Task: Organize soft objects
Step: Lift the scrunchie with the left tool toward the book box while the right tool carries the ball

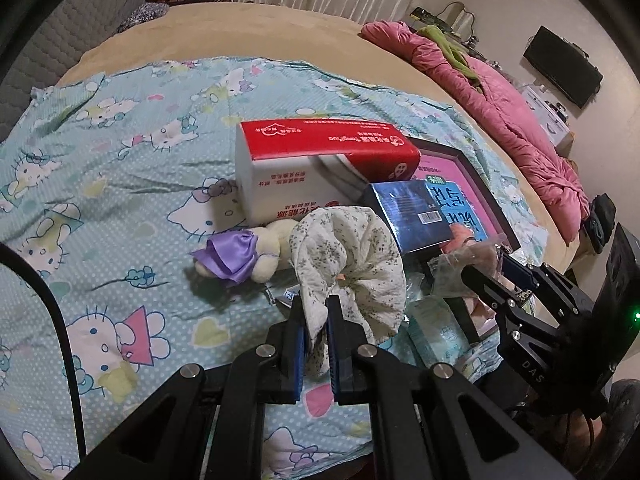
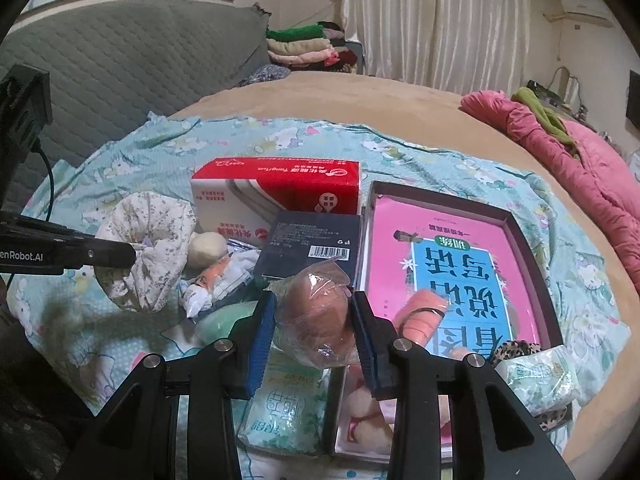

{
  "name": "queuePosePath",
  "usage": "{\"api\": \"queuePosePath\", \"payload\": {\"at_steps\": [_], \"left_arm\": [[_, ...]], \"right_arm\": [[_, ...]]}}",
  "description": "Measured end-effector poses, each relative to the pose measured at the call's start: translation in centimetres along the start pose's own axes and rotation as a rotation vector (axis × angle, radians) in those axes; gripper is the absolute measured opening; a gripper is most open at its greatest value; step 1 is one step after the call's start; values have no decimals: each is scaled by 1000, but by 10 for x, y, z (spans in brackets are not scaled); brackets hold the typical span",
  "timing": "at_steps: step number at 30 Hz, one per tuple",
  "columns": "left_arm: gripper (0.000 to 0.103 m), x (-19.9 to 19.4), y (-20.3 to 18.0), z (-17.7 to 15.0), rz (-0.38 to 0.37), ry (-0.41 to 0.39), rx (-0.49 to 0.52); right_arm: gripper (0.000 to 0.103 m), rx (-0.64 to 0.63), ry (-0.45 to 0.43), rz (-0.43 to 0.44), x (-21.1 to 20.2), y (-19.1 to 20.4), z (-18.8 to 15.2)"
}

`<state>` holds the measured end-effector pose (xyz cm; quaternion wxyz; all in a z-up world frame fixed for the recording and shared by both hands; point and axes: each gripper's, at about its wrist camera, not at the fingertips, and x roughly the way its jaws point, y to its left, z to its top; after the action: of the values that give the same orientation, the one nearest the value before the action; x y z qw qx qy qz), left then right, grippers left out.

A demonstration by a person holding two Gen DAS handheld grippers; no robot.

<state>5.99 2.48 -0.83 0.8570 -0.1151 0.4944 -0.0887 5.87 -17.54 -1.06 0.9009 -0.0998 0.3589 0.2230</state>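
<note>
My left gripper (image 1: 316,312) is clamped tight on the floral scrunchie (image 1: 352,264), pinching its fabric so the ring fans out above the pads. My right gripper (image 2: 314,308) stands partly closed around a brownish soft item in clear wrap (image 2: 318,312), pressed between both pads. Taking the red-and-white tissue pack (image 2: 276,196) as landmark: the scrunchie hangs just in front of it to its left, the wrapped item in front of it, beside the dark box (image 2: 308,248).
</note>
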Motion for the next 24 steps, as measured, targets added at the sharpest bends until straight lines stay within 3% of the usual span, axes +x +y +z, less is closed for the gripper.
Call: {"api": "queuePosePath", "payload": {"at_steps": [24], "left_arm": [[10,-27,-44,8,46,-26,77]], "right_arm": [[39,82,-82,12,-32,-14,5]]}}
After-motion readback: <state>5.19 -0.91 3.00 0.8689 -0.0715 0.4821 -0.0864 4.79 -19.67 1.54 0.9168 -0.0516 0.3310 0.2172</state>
